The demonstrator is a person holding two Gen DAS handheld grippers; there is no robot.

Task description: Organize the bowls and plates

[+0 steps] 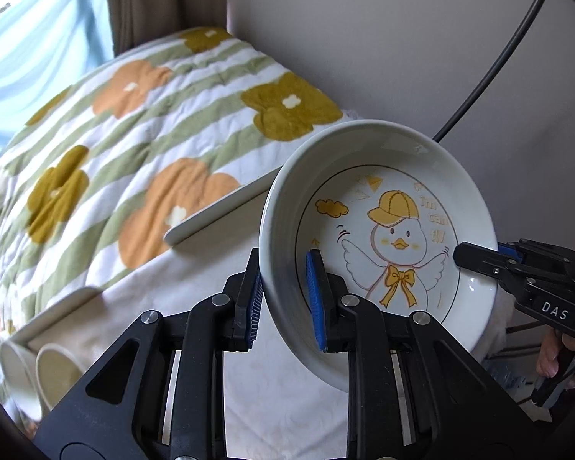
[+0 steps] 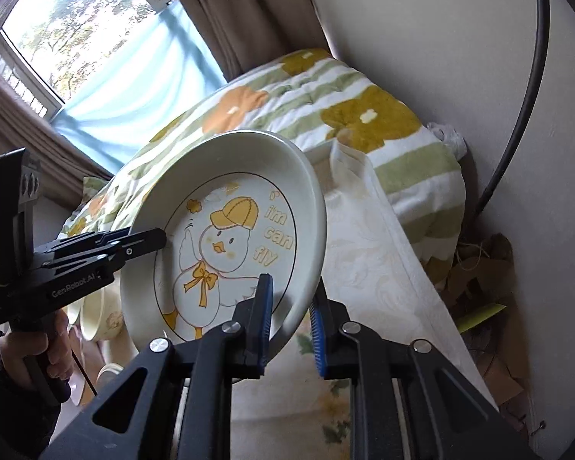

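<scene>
A surface point(image 1: 295, 395) covered by a white cloth with a faint embossed pattern carries the dishes. A flat white rectangular tray point(image 1: 218, 214) lies on it at the far side, and another white tray edge point(image 1: 57, 318) lies at the near left. Two cream cups point(image 1: 38, 375) rest tipped at the left edge. Beyond the surface, a bed carries a quilt point(image 1: 134, 134) with green stripes and orange and mustard flowers.
</scene>
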